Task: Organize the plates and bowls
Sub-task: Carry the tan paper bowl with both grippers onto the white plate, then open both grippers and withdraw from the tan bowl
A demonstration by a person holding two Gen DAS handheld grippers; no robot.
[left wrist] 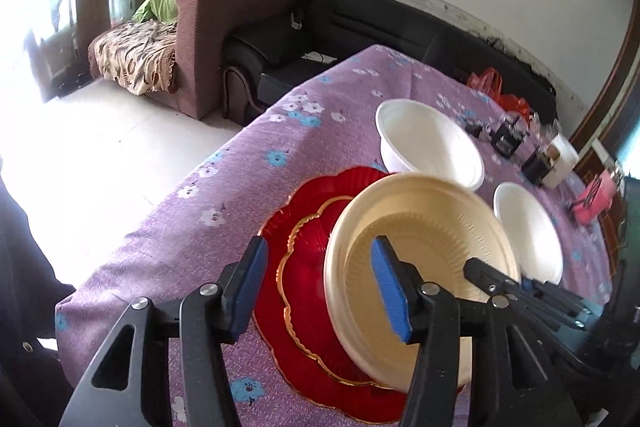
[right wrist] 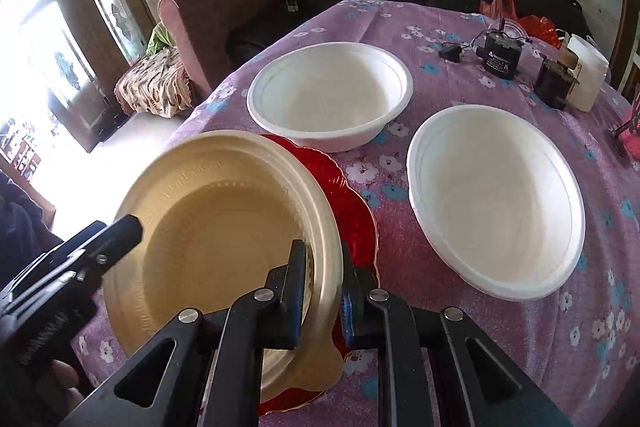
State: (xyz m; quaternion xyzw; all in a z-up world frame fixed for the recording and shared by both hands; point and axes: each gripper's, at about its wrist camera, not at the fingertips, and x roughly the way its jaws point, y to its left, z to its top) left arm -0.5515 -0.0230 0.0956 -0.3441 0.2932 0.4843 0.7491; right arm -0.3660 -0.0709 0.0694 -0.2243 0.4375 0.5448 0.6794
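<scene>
A gold plate (left wrist: 424,227) hangs tilted just over a red scalloped plate (left wrist: 296,267) on the purple flowered tablecloth. My right gripper (right wrist: 322,251) is shut on the gold plate's (right wrist: 216,211) right rim, one pad inside and one outside. My left gripper (left wrist: 320,247) stands open with the plate's left rim between its blue pads, which do not touch it. The red plate (right wrist: 356,211) shows under the gold one. Two white bowls (right wrist: 328,91) (right wrist: 496,203) sit upright beyond, apart from each other.
Small black devices (right wrist: 500,57), a white container (right wrist: 588,75) and a pink object (left wrist: 592,199) crowd the table's far right. The table edge (left wrist: 168,203) drops to the floor on the left. Armchair (left wrist: 224,27) and black sofa (left wrist: 360,19) stand behind.
</scene>
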